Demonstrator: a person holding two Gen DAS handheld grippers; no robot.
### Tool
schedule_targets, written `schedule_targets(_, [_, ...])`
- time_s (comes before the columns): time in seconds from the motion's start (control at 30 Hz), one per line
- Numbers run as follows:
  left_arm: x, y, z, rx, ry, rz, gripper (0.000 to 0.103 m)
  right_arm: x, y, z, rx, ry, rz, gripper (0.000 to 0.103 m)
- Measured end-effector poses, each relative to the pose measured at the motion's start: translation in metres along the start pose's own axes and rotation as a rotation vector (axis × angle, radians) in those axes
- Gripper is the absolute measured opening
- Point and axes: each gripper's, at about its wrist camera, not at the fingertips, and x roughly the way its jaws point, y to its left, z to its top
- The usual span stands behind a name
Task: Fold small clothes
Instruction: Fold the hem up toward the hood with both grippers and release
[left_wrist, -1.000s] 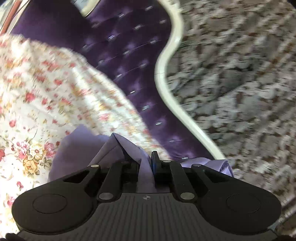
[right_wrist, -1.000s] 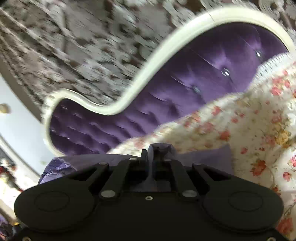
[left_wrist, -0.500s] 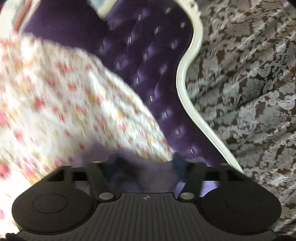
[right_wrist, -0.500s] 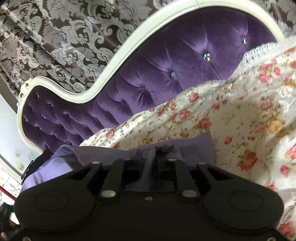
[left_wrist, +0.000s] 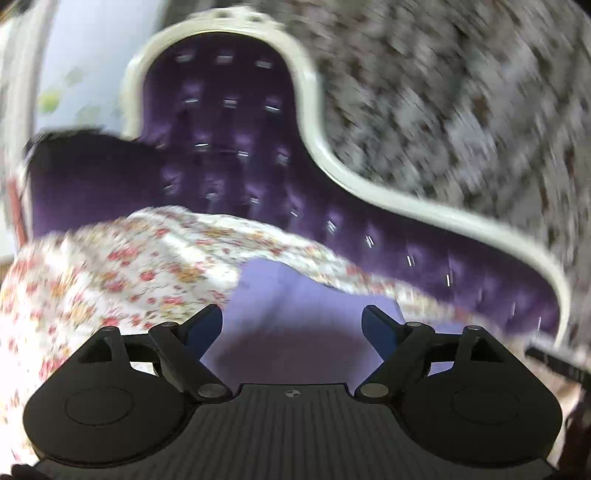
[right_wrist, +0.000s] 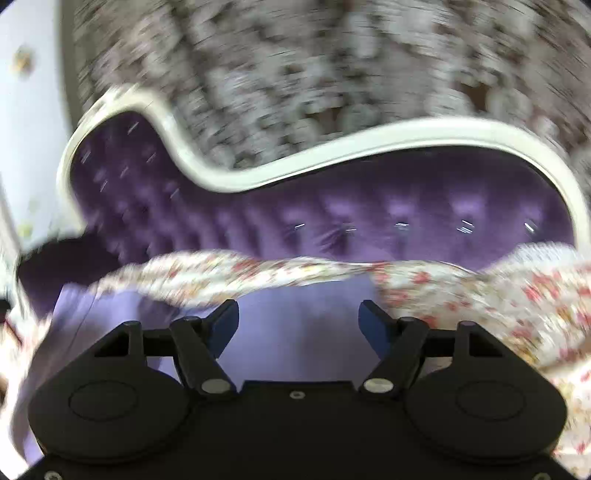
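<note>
A lilac garment (left_wrist: 295, 310) lies on the floral bedspread (left_wrist: 122, 266) just in front of my left gripper (left_wrist: 291, 326), which is open and empty with the cloth showing between its blue-padded fingers. In the right wrist view the same lilac garment (right_wrist: 299, 325) lies flat under my right gripper (right_wrist: 298, 319), which is also open and empty. Part of the garment (right_wrist: 85, 321) stretches to the left there. Both views are blurred by motion.
A purple tufted headboard (left_wrist: 229, 162) with a white curved frame (left_wrist: 373, 192) stands behind the bedspread; it also shows in the right wrist view (right_wrist: 369, 206). Grey damask wallpaper (left_wrist: 443, 92) is behind it. A dark edge (left_wrist: 554, 362) shows at far right.
Both grippers have opened and let go of the lilac garment, which now lies on the bedspread. Both views have swung to face the headboard squarely.
</note>
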Motion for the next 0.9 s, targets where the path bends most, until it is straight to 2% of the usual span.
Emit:
schedule_targets(0.07, [0.011,-0.019,-0.012,0.096,0.025,0.019,0.083,0.007,0.026,-0.004,-0.096,0.027,0.025,0.075])
schedule_targets(0.13, [0.027,-0.028,-0.026,0.150,0.069,0.054,0.083,0.014,0.050,-0.015,-0.179,0.054,0.043,0.074])
schedule_targets(0.27, [0.050,-0.018,-0.063,0.219,0.162,0.159,0.085,0.025,0.077,-0.047,-0.289,0.138,0.064,0.074])
schedule_targets(0.37, [0.048,0.003,-0.082,0.208,0.163,0.154,0.087,0.027,0.082,-0.072,-0.356,0.174,0.055,0.074])
schedule_targets(0.43, [0.045,0.012,-0.085,0.168,0.161,0.142,0.088,0.025,0.077,-0.080,-0.338,0.165,0.059,0.074])
schedule_targets(0.53, [0.043,0.014,-0.086,0.160,0.153,0.145,0.089,0.027,0.069,-0.083,-0.269,0.168,0.066,0.074])
schedule_targets(0.67, [0.046,0.016,-0.084,0.149,0.158,0.142,0.089,0.025,0.068,-0.086,-0.242,0.163,0.058,0.074])
schedule_targets(0.77, [0.043,0.012,-0.072,0.152,0.154,0.148,0.089,0.026,0.068,-0.087,-0.228,0.161,0.059,0.074])
schedule_targets(0.9, [0.055,0.018,-0.046,0.154,0.133,0.206,0.089,0.025,0.068,-0.088,-0.223,0.154,0.058,0.074])
